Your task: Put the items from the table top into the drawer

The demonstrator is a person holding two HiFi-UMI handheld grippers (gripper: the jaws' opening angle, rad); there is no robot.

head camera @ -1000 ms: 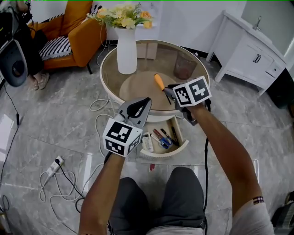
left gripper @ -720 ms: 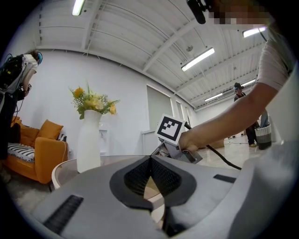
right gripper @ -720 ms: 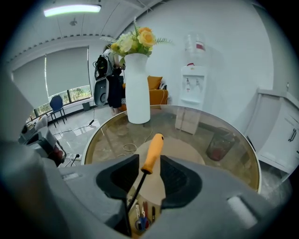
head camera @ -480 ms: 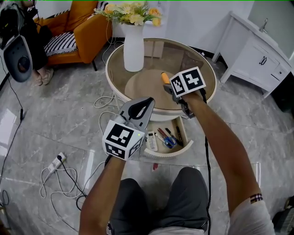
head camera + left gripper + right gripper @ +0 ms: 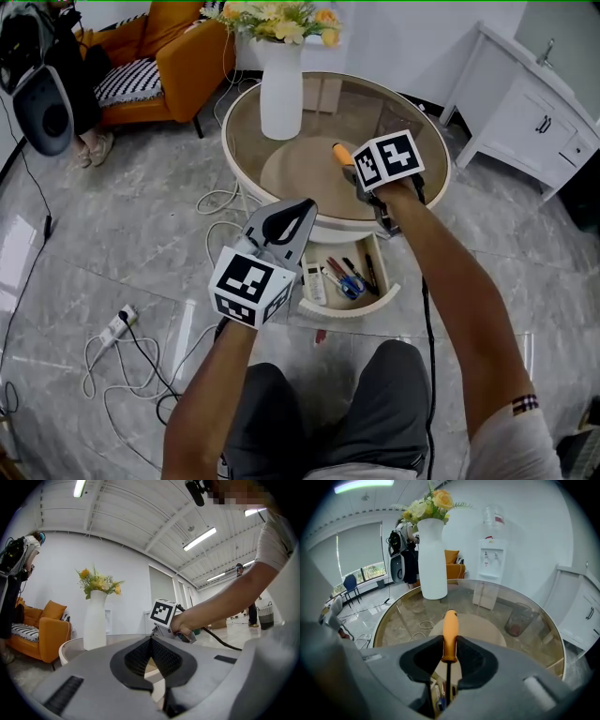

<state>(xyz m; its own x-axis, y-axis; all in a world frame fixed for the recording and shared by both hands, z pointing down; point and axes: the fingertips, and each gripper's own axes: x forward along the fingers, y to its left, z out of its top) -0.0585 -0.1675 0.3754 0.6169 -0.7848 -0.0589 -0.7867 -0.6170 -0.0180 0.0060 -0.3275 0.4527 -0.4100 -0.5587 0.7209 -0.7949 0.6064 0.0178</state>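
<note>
The right gripper [image 5: 352, 174] [image 5: 450, 642] is clamped on the screwdriver [image 5: 338, 153] [image 5: 450, 623]: both pads press on the lower end of the orange handle, the jaws having just been closing onto it. The handle projects forward past the jaw tips, and the thin dark shaft runs back between the jaws. This gripper is tilted downward over the near edge of the round glass worktop [image 5: 330, 105] [image 5: 525, 644], so the screwdriver sits over the near part of the worktop, towards its right side, directly beyond the open drawer [image 5: 343, 312]. Whether the handle touches the glass cannot be told. The drawer stands pulled out below the near edge of the worktop and contains a white oblong item [image 5: 316, 282], blue-handled scissors [image 5: 353, 282] and several pen-like items. The left gripper [image 5: 303, 206] [image 5: 151, 640] is fully closed, tips together with nothing between them; it is held level, in front of the worktop's near edge and just left of the drawer, well apart from the screwdriver. A white vase [image 5: 281, 89] [image 5: 432, 559] [image 5: 95, 620] with yellow flowers [image 5: 281, 19] stands upright near the far left edge of the worktop.
</note>
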